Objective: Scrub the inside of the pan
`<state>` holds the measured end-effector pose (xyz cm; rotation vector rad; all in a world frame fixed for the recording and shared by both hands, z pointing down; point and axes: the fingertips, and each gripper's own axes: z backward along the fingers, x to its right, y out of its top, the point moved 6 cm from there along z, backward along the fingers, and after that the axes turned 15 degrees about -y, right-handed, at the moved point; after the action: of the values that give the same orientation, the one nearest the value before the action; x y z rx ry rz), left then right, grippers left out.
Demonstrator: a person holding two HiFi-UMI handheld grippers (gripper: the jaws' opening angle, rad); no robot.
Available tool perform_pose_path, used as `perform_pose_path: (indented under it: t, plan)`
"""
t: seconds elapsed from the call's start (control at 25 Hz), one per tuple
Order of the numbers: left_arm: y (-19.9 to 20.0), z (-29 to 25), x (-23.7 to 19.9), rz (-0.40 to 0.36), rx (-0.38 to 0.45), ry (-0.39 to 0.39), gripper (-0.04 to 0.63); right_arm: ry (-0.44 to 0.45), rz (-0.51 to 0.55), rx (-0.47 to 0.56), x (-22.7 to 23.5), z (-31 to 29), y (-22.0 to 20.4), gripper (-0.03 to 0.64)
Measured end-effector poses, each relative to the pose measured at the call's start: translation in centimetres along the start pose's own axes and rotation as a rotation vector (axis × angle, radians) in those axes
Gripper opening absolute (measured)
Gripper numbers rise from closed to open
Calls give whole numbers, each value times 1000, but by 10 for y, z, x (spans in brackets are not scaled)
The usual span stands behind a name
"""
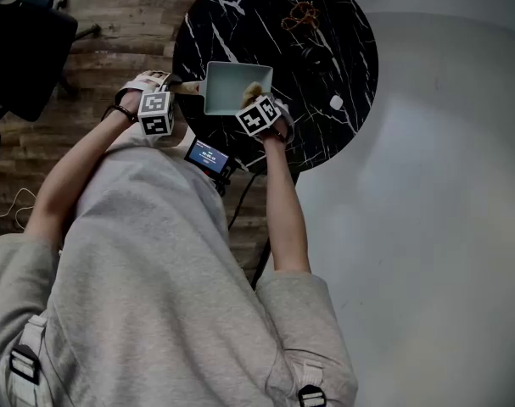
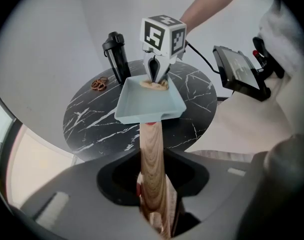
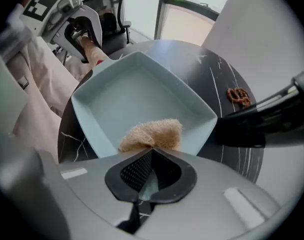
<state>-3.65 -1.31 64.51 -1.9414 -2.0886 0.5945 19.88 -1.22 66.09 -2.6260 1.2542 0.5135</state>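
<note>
Grey left gripper [image 2: 153, 201] clamps the wooden handle [image 2: 152, 151]. Right gripper [image 3: 150, 153], jaws pressed together, pinches a tan scrubber [image 3: 153, 134] inside the pale-blue pan [image 3: 136, 91], upper centre on the black table [image 1: 329, 134].

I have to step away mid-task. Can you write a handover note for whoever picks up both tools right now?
Left tool: shut on the wooden handle of the pan.
Right tool: shut on the tan scrubber, which sits inside the pan at the side far from the handle.
Pan: over the black marble table, resting or lifted unclear.
Done: both grips set, scrubber in the pan.
Left: scrub the whole inside; how much is scrubbed cannot be told.
</note>
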Motion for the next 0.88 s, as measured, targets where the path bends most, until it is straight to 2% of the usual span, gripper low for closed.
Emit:
perform_pose_path:
  t: [0.16,0.28,0.44,0.68,0.76,0.84,0.88]
  plan:
    - [-1,1,-4,23,9,34,138,125,-66,-31,-9,0,2,11]
    - [-1,0,-3,53,7,30,140,197,-100,-26,-18,4,5,11]
    - [-1,-1,-3,57,0,27,140,255,-144,31,-34,8,18,11]
    - [-1,-2,3,61,-7,10,140,344,-109,126,-68,18,56,11]
    - [0,-2,3,43,-7,14,140,349,-107,147,-76,19,61,11]
    - [0,-1,4,16,0,17,140,365,-152,171,-77,22,61,11]
    - [-1,-1,5,8,2,17,139,393,-209,192,-75,24,60,11]
